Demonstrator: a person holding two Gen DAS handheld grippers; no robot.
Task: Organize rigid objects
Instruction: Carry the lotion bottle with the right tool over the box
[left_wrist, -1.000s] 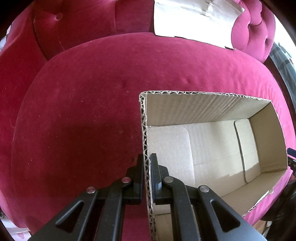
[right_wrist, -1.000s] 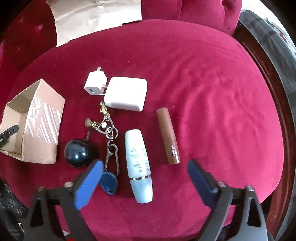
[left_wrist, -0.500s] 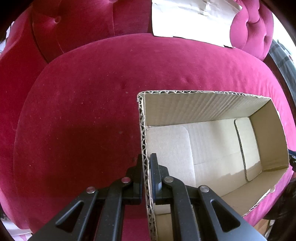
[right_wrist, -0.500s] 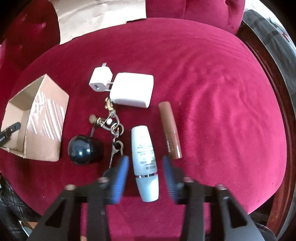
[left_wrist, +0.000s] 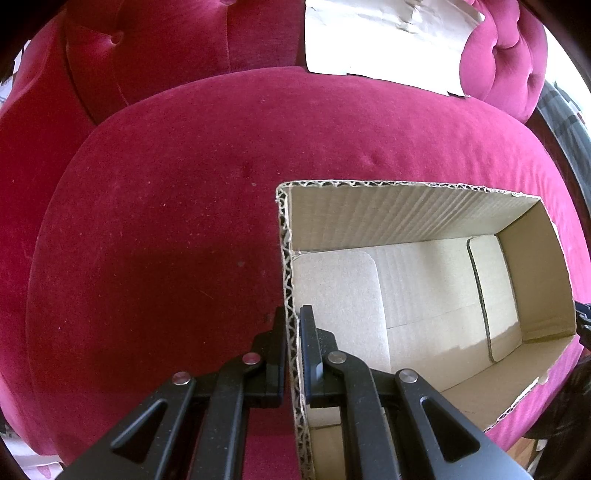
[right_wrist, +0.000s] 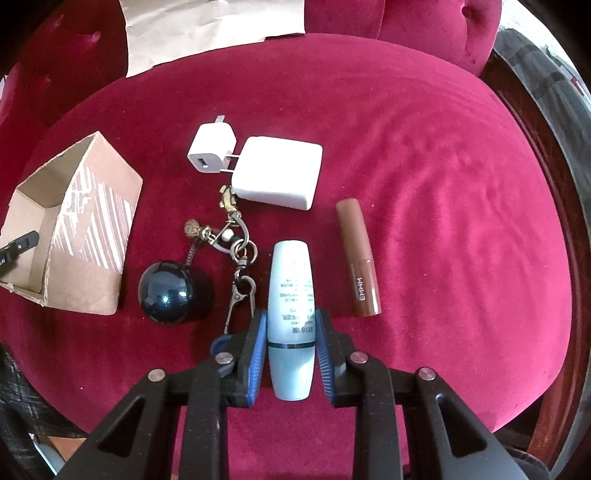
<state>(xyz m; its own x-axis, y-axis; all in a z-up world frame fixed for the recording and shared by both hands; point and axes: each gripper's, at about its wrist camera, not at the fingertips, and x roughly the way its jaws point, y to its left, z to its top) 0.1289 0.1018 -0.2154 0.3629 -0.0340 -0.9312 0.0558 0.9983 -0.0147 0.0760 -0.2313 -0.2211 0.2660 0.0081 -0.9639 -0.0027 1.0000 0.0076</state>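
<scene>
The right gripper (right_wrist: 290, 341) clamped the pale blue bottle (right_wrist: 290, 314); a straight lift would spare the near keychain (right_wrist: 236, 258), while the left gripper (left_wrist: 293, 354) pinched the cardboard box (left_wrist: 406, 206) wall.

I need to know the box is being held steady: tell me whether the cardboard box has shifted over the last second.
No. In the left wrist view the cardboard box sits at the same spot on the red cushion, its wall clamped in the left gripper.
</scene>
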